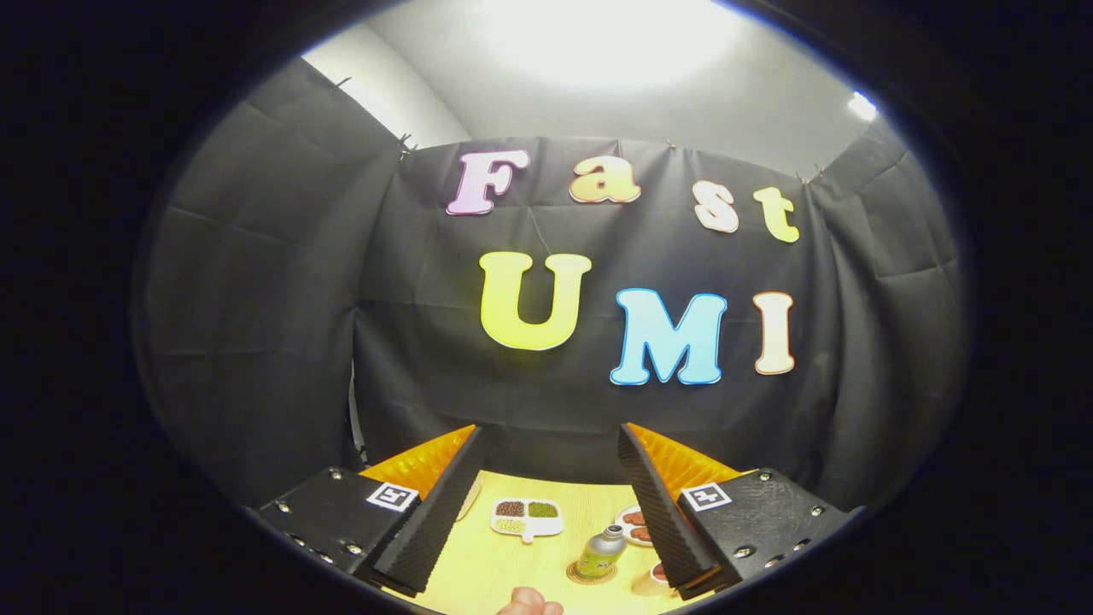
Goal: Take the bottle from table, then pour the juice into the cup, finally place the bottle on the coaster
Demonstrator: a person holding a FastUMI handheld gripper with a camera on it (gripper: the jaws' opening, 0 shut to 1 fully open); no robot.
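Gripper view: table [478, 564] seen from above.
Gripper [546, 453]: fingers spread wide, holding nothing.
Bottle [600, 553]: upright on coaster [581, 577], between fingers, toward 5 o'clock.
Progress: bottle placed; task looks finished, pour unverifiable.

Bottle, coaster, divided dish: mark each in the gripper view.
bottle [601, 553]: gripper view, on its label, mid-body, between the open tongs.
coaster [579, 576]: gripper view, on its rim showing beside the bottle's base.
divided dish [527, 518]: gripper view, on the centre divider.
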